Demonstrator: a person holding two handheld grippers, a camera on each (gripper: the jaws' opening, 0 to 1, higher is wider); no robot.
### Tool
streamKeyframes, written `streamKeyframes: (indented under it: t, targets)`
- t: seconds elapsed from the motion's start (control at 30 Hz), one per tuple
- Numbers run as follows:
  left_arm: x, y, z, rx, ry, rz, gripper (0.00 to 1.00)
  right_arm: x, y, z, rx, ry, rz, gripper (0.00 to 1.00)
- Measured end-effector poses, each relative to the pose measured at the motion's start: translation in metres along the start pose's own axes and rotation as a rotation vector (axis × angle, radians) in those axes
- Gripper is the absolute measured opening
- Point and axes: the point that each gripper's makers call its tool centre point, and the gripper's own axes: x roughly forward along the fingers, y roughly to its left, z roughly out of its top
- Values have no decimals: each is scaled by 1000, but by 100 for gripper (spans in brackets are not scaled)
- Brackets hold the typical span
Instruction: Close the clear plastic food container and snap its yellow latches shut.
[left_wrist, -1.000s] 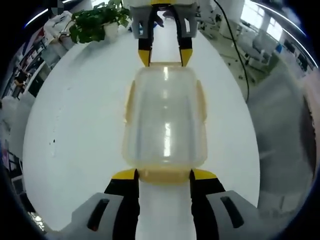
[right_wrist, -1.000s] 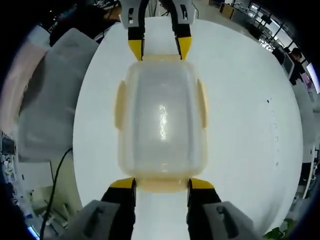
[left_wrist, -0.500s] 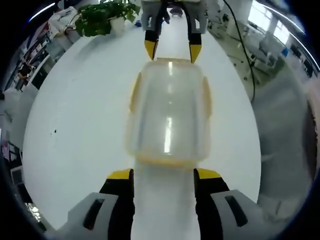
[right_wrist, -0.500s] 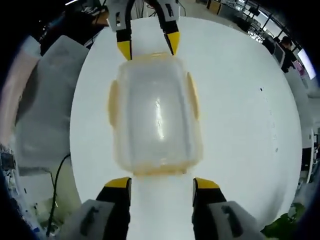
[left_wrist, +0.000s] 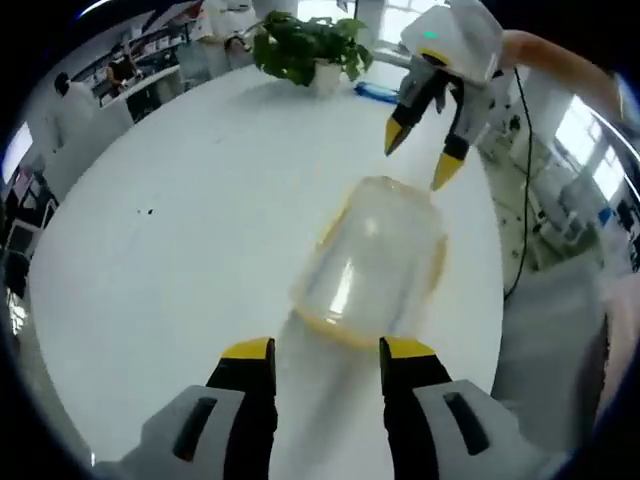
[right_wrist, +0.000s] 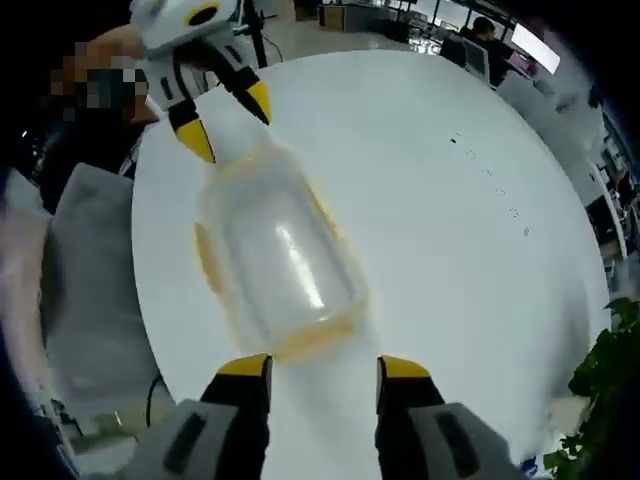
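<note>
- At frame centre, both hand-held grippers — left (left_wrist: 322, 352), right (right_wrist: 320, 368) — have backed off the container (left_wrist: 370, 262), jaws apart and empty.
- Yellow latches (right_wrist: 206, 258) look snapped down — closing seems done on the white bench (left_wrist: 180, 250).

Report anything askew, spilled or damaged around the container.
Nothing stands out. The clear container sits closed on the white table with its yellow latches folded against its sides, no spill or crack visible. Both the left gripper and the right gripper are open and apart from it.
</note>
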Motion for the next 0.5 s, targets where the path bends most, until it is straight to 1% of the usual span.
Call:
streamKeyframes:
  t: [0.1,0.17,0.2,0.27,0.43,0.5]
  targets:
    - [6,-1,-4,-67,-13,3,38,1,4,9,130,-62,27,39]
    - [9,-2,-6,-92,-23,4,40,3,6,13,148,-99,49,39]
    - [10,-3,-6,-111,-27,4,40,4,7,13,199,-102,53,38]
    - [14,-6,-9,-146,-34,-2,40,8,8,11,244,-101,61,37]
    - [19,-5,-9,-222,-76,6,37,17,7,3,290,-79,55,36]
    - [21,-6,-8,-267,-93,-2,36,21,8,0,303,-73,59,36]
